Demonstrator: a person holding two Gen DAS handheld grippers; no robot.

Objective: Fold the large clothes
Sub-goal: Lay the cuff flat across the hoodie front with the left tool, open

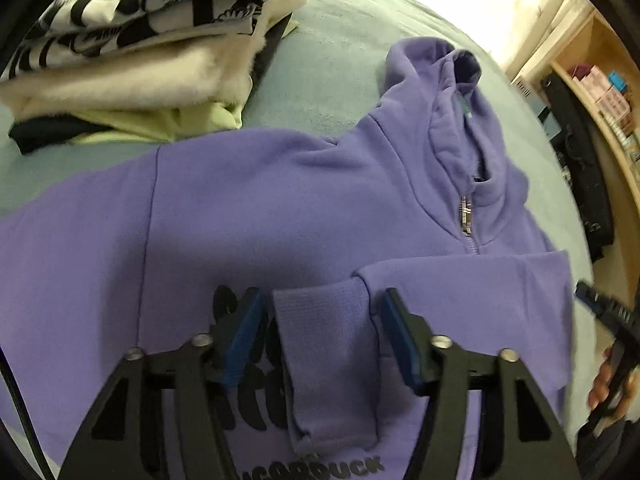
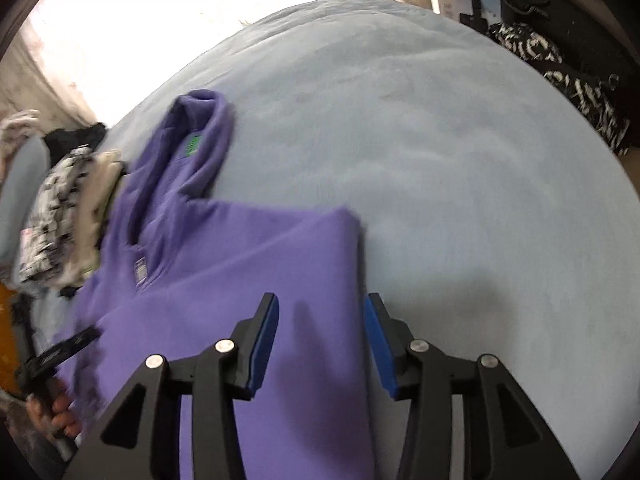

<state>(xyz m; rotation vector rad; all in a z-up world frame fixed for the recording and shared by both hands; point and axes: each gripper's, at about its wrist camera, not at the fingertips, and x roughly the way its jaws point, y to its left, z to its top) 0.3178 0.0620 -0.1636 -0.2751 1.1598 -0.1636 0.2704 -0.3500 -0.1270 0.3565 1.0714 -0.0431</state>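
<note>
The left gripper point(image 1: 322, 320) hangs with its jaws apart astride the hoodie's ribbed cuff point(image 1: 320, 320), not pinching it. The right gripper point(image 2: 322, 320) is spread over the folded sleeve edge. The purple hoodie point(image 1: 280, 200) lies flat ahead on the bed point(image 2: 440, 160): soft, limp fleece, best pinched at cuff or hem.

Blown-out backlight, seemingly motion-blurred edges

Open blue blanket point(image 2: 460, 184) stretches clear beyond the hoodie point(image 1: 280, 208), toward its hood and the far edge. A stack of folded clothes point(image 1: 132, 60) blocks the side beside the hoodie's shoulder. Shelves point(image 1: 600, 92) and dark gear crowd past the bed's edge.
</note>
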